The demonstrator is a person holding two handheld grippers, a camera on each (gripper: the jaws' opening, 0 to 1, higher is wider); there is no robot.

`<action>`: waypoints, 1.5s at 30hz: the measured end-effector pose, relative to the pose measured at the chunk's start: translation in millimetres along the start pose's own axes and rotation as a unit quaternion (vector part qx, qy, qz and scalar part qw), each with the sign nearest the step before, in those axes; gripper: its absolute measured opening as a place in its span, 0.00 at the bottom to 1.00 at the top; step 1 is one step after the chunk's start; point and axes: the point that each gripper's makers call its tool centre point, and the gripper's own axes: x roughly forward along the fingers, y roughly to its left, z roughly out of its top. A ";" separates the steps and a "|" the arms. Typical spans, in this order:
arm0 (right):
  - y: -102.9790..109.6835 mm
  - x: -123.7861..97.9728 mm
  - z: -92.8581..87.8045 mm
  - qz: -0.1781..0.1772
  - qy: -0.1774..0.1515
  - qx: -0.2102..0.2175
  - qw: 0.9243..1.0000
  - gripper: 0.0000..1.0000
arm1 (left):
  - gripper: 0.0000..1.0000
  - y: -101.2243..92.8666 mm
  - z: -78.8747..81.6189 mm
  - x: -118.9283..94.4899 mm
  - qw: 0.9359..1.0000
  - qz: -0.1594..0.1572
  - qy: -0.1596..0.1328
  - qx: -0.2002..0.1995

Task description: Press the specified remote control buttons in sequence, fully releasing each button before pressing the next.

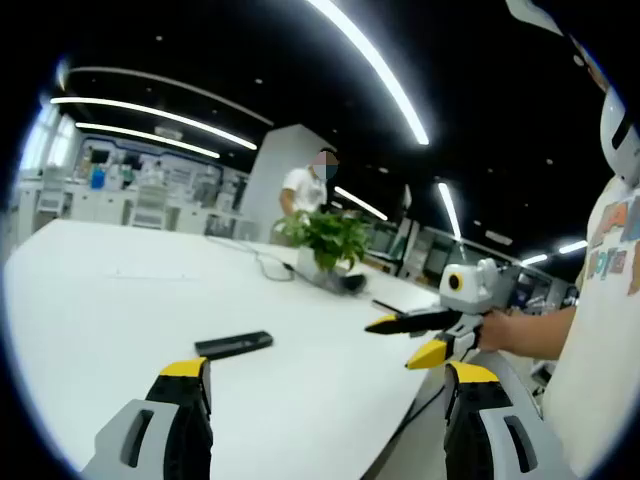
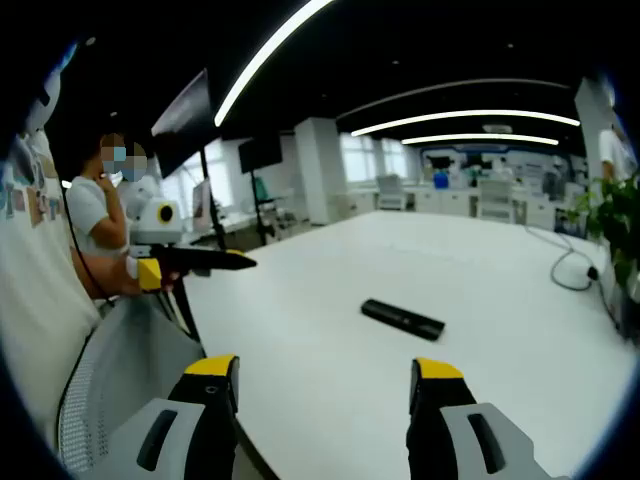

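A black remote control [image 1: 233, 345] lies flat on the wide white counter [image 1: 100, 300], well out from the near edge with bare surface all around it. In the left gripper view the left gripper [image 1: 325, 385] hangs over the counter's edge with its yellow-tipped fingers [image 1: 183, 368] spread wide and nothing between them; the remote sits just beyond the left finger, apart from it. Off to the right in that view the right gripper [image 1: 405, 338] comes in, held in a person's hand [image 1: 497, 330], its two fingers parted and empty, pointing across toward the remote but not touching it. The right gripper view shows the same remote [image 2: 402, 319] from the other side, lying at a slant in the middle of the counter [image 2: 300, 360], ahead of the right gripper [image 2: 325, 378], whose fingers [image 2: 437, 369] stand wide open and hold nothing. The left gripper [image 2: 200, 262] shows at the left there (black fingers, a yellow patch near the hand), raised above the counter's edge. Farther back in the left gripper view a potted green plant [image 1: 325, 238] stands on the counter with a dark cable [image 1: 268, 262] trailing beside it, and a person in a white shirt [image 1: 303, 190] stands behind. Long ceiling light strips [image 1: 370, 65] run overhead.
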 end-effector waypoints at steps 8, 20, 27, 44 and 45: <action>0.2 0.1 0.6 0.000 -0.001 0.000 1.000 0.68 | 1.00 0.3 0.0 0.1 1.000 0.002 0.000 0.001; 0.4 -0.2 0.7 0.001 -0.002 0.000 1.000 0.68 | 1.00 0.3 -0.5 0.5 1.000 0.003 0.001 0.002; 0.9 -0.3 0.3 0.001 0.000 -0.001 1.000 0.68 | 1.00 0.3 -0.8 -0.2 1.000 0.003 0.001 0.002; 0.4 -0.5 -0.8 0.000 0.002 -0.004 1.000 0.68 | 1.00 -0.7 -1.8 -0.6 1.000 0.001 0.003 0.003; 1.2 -0.3 -0.4 0.000 0.002 -0.004 1.000 0.68 | 1.00 -0.9 -1.9 -0.6 1.000 0.001 0.003 0.003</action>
